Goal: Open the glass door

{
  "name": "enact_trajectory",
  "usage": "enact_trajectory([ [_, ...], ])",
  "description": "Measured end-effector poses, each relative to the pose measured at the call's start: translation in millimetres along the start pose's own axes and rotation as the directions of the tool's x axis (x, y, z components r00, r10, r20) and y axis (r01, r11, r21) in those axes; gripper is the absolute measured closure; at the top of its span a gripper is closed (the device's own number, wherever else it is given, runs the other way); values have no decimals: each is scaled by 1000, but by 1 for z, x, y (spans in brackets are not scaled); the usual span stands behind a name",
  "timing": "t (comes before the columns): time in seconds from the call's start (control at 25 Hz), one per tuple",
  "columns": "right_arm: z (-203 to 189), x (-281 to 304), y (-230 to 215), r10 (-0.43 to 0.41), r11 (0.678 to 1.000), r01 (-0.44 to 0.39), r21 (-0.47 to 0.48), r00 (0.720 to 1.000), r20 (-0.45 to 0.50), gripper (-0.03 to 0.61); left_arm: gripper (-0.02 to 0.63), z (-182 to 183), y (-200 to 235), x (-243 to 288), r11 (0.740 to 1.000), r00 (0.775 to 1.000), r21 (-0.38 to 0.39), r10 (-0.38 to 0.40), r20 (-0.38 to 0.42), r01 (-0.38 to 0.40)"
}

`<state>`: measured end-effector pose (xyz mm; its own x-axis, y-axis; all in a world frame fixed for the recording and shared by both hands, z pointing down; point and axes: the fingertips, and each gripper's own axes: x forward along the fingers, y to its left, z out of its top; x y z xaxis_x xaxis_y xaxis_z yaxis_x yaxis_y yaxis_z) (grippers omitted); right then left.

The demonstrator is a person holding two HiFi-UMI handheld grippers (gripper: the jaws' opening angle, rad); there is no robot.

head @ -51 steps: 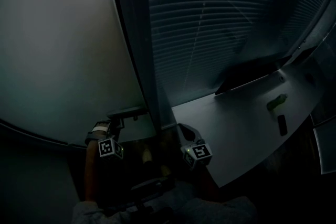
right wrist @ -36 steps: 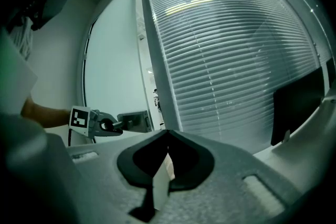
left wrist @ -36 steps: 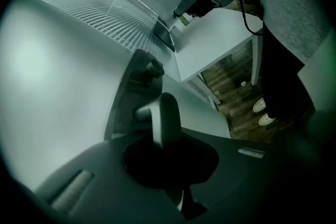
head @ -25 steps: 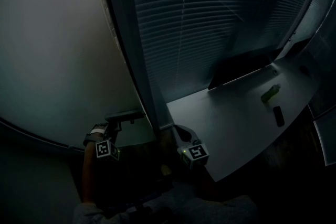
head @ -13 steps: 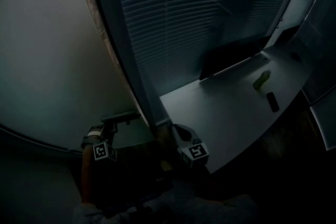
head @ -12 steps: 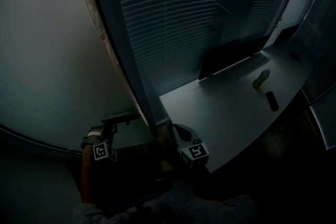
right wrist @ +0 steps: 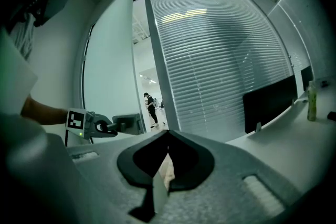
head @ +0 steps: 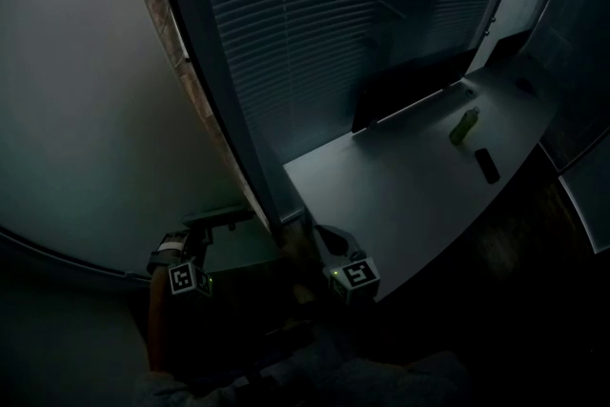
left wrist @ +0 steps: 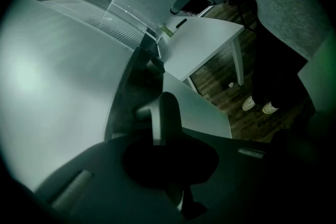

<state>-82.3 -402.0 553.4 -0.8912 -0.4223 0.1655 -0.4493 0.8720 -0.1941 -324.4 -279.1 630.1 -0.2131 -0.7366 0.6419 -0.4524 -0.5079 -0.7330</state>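
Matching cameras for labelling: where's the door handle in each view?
Head view: door handle at lower left, held by the left gripper.
Left gripper view: centre, rising from between the jaws.
Right gripper view: lower left, clamped by the left gripper.
Shared landmark: green bottle on the white desk, in all three.

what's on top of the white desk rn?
A dark monitor, a green bottle and a small black object, too dim to identify. The right gripper covers the near corner of the desk.
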Motion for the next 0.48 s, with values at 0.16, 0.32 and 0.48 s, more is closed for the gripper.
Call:
enact_trajectory([
  [0.16, -4, -16, 10, -20, 1000, 20, 2, 1000, 17, 577, 612, 0, -11, -10, 1000, 1000, 18, 6, 10, -6],
  [0.32, -12, -36, 21, -48, 999, 47, 12, 999, 15, 577, 612, 3, -22, -20, 1000, 1000, 30, -2, 22, 1],
  [0.48, -17, -58, 32, -78, 997, 78, 16, 997, 18, 577, 614, 8, -29, -32, 998, 999, 58, 4, 38, -6],
])
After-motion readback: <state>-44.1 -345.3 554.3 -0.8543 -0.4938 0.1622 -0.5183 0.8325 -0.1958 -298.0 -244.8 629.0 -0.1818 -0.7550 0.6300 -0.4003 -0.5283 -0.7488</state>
